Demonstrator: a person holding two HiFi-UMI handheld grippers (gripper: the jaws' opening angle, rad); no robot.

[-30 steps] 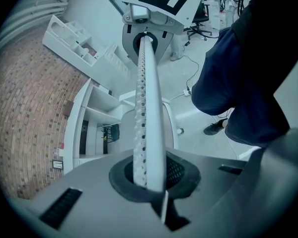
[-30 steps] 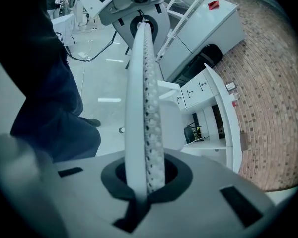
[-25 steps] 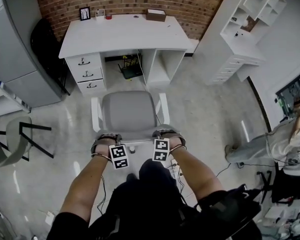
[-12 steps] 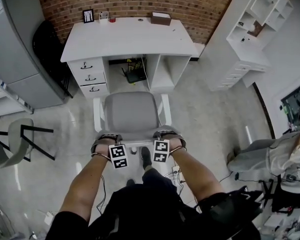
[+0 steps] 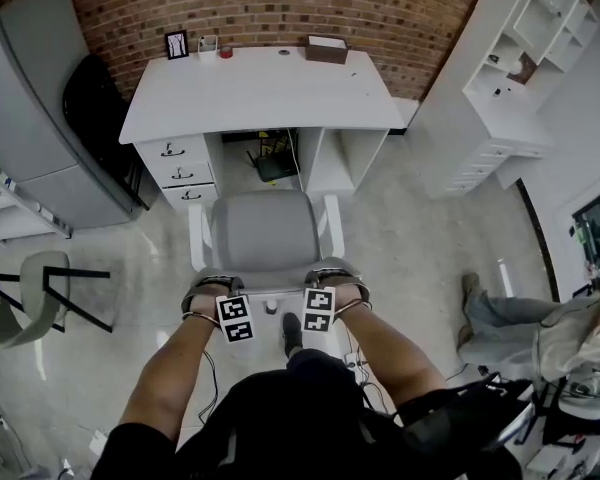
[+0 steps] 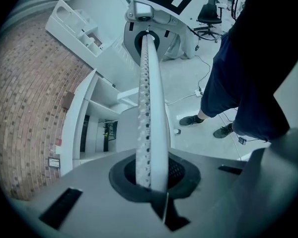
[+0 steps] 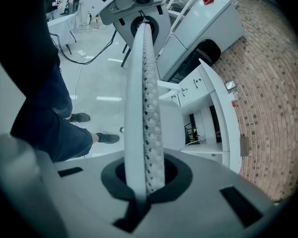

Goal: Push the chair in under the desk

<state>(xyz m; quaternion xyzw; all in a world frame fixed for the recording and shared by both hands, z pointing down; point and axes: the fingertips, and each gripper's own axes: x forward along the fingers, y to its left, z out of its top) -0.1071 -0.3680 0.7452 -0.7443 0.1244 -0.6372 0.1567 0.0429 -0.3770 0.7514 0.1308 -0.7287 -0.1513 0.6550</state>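
Observation:
A grey office chair (image 5: 265,230) with white armrests faces the white desk (image 5: 260,83), its seat front at the mouth of the knee opening. My left gripper (image 5: 212,282) is shut on the left end of the chair's backrest top, and my right gripper (image 5: 332,273) on the right end. In the left gripper view the perforated backrest edge (image 6: 150,108) runs away from my left gripper (image 6: 151,182) to the other gripper's body (image 6: 145,21). The right gripper view shows the same backrest edge (image 7: 144,108) clamped in my right gripper (image 7: 144,180).
Drawers (image 5: 177,173) fill the desk's left side and a shelf bay (image 5: 358,153) its right. A black device (image 5: 277,165) sits on the floor under the desk. A grey cabinet (image 5: 25,118) stands left, white shelving (image 5: 500,78) right, a person (image 5: 550,318) far right, cables (image 5: 355,363) by my feet.
The chair has rolled forward toward the desk, with both grippers still on its backrest. The person has stepped after it, and a foot now shows behind the chair.

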